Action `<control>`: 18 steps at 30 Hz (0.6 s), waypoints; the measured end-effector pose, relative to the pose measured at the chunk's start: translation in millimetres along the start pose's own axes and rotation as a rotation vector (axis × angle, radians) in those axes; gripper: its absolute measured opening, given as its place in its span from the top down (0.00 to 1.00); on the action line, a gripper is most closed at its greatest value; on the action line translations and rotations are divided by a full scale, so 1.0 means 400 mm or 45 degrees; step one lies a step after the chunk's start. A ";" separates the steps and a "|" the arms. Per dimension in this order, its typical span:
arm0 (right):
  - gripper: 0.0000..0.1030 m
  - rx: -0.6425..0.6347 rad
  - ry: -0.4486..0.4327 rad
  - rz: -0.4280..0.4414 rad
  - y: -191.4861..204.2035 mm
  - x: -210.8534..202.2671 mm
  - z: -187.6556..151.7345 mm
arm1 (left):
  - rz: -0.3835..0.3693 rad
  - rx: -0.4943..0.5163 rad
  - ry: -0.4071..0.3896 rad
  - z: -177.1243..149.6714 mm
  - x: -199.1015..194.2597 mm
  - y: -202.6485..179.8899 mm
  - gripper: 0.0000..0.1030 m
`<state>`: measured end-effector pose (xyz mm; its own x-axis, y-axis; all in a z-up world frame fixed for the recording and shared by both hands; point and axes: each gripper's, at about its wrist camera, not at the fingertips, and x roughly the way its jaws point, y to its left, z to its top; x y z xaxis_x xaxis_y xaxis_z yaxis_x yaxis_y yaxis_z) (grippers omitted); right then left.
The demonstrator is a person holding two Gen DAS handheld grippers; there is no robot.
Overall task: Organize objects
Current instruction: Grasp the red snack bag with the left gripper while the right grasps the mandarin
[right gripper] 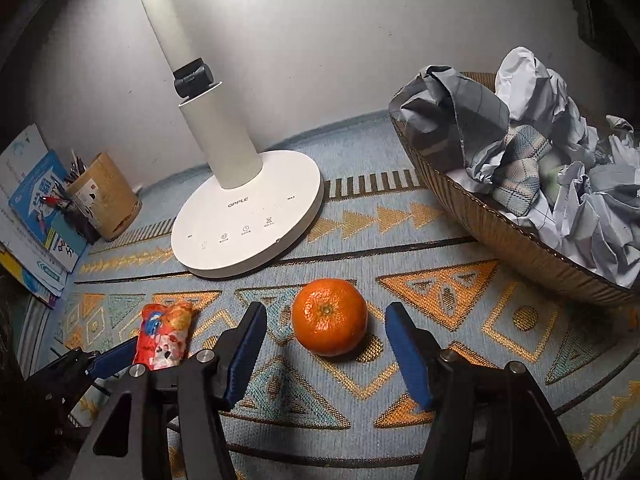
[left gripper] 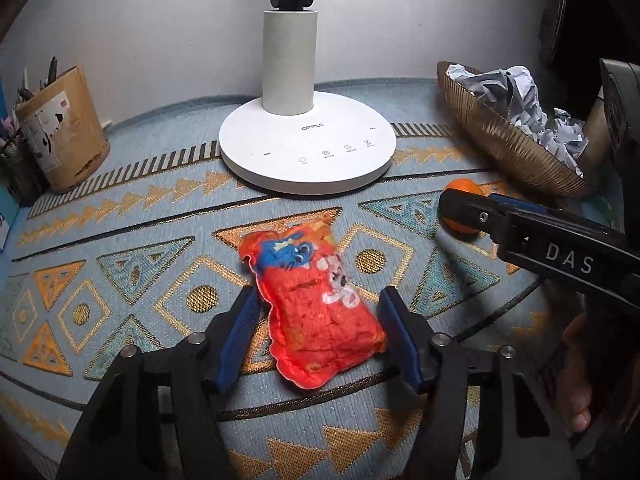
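Note:
A red snack packet [left gripper: 316, 312] with a blue cartoon figure lies on the patterned mat [left gripper: 120, 248]. My left gripper [left gripper: 320, 296] straddles its lower half, and both blue pads touch its sides, pinching it slightly. The packet [right gripper: 162, 334] also shows at the left of the right wrist view, with a blue finger of the left gripper [right gripper: 116, 354] against it. A mandarin orange [right gripper: 329, 316] rests on the mat between the fingers of my right gripper [right gripper: 326, 308]. A gap shows on each side of the fruit, so the jaws are open around it. The orange [left gripper: 464, 188] is partly hidden behind the right gripper's finger [left gripper: 464, 210].
A white lamp base [left gripper: 306, 148] stands behind both objects. At the right is a woven basket [right gripper: 480, 216] full of crumpled paper. A brown pen holder [left gripper: 64, 128] and stacked books [right gripper: 36, 216] sit at the far left. A person's hand [left gripper: 576, 380] holds the right gripper.

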<state>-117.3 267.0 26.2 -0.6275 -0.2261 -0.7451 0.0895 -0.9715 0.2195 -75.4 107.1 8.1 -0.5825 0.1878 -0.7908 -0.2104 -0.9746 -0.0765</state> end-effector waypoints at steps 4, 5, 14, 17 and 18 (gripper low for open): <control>0.63 -0.034 -0.005 -0.012 0.010 -0.005 -0.006 | -0.005 -0.015 -0.034 -0.008 -0.007 0.008 0.59; 0.63 -0.047 -0.016 -0.007 0.015 -0.012 -0.009 | -0.010 -0.021 -0.037 -0.008 -0.009 0.009 0.59; 0.63 -0.028 -0.034 0.066 0.016 -0.111 -0.045 | -0.014 -0.011 -0.032 0.001 -0.018 -0.014 0.61; 0.63 0.008 -0.095 0.053 -0.024 -0.194 -0.016 | -0.063 0.021 -0.076 0.040 -0.057 -0.045 0.78; 0.63 0.029 -0.121 0.039 -0.045 -0.226 0.003 | -0.089 0.031 -0.095 0.061 -0.073 -0.058 0.78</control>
<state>-62.9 305.0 90.2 -0.6957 -0.2465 -0.6748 0.0928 -0.9622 0.2559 -72.6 127.4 47.8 -0.6225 0.2648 -0.7365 -0.2713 -0.9557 -0.1142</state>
